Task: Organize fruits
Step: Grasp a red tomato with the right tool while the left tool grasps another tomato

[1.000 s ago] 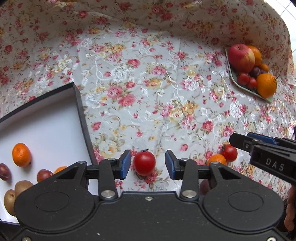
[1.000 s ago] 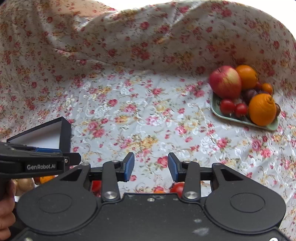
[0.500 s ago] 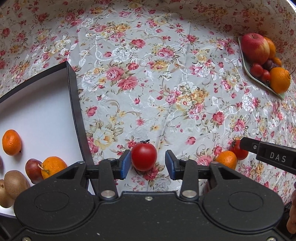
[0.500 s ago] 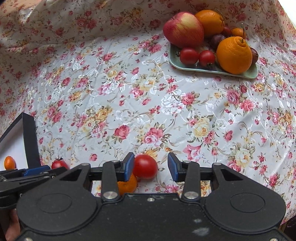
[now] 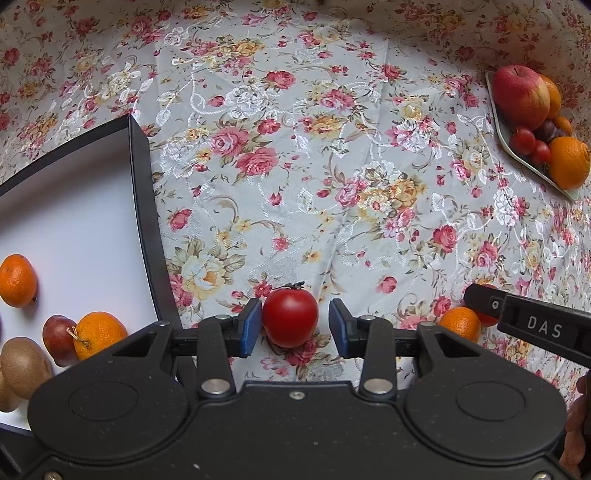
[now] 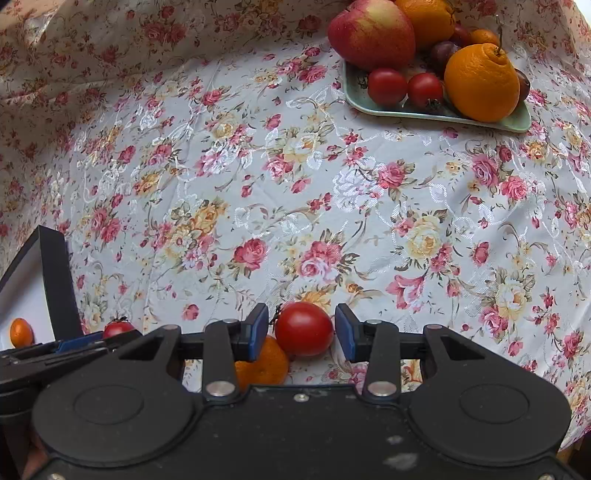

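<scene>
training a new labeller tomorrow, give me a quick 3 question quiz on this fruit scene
1. True or false: the tomato between the fingers of the left gripper lies on the floral cloth, outside the black box.
2. What lies right beside the other tomato, the one at the right gripper? A) a small orange B) a kiwi C) a plum
3. Name the largest red fruit on the green plate.

Key: 1 true; 2 A; 3 the apple.
</scene>
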Demonstrator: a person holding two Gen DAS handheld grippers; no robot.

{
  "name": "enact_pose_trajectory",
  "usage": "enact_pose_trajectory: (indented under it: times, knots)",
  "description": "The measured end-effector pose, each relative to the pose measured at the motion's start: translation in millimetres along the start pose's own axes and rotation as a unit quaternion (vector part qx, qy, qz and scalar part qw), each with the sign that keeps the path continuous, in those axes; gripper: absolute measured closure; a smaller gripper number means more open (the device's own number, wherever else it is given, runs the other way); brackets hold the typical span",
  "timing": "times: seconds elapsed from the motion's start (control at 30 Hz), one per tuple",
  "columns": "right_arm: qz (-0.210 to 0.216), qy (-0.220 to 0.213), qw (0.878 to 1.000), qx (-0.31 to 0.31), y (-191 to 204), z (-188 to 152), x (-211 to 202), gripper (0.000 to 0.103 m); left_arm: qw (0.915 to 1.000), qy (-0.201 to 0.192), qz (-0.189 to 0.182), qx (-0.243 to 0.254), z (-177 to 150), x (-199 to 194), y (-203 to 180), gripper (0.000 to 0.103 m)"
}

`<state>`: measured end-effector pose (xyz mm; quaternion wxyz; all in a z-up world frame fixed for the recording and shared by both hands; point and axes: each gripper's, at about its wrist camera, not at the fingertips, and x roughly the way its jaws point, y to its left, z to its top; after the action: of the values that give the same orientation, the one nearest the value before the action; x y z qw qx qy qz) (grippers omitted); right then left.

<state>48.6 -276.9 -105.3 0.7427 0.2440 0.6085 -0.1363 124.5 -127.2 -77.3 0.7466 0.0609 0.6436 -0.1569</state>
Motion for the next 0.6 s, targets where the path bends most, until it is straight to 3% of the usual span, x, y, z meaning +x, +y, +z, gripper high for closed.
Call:
enact_pose_trajectory:
  times: [0.07, 0.27, 0.6]
  knots:
    - [0.003, 0.002, 1.0, 0.001, 0.1, -0.7, 1.7, 0.061, 1.0, -0.002, 0.0, -0.003, 0.1, 0.3, 0.6, 0.062]
    - [-0.006, -0.013, 1.0, -0.015, 4.0, -2.8, 1.0, 0.063, 0.9996, -0.005, -0.022, -0.016, 0.8, -2.3, 4.0, 0.062]
    - [-0.021, -0.038, 0.998, -0.035, 6.1, -2.4, -7.3, 0.064, 0.9997, -0.02, -0.016, -0.003, 1.1, -8.4, 1.0, 0.062]
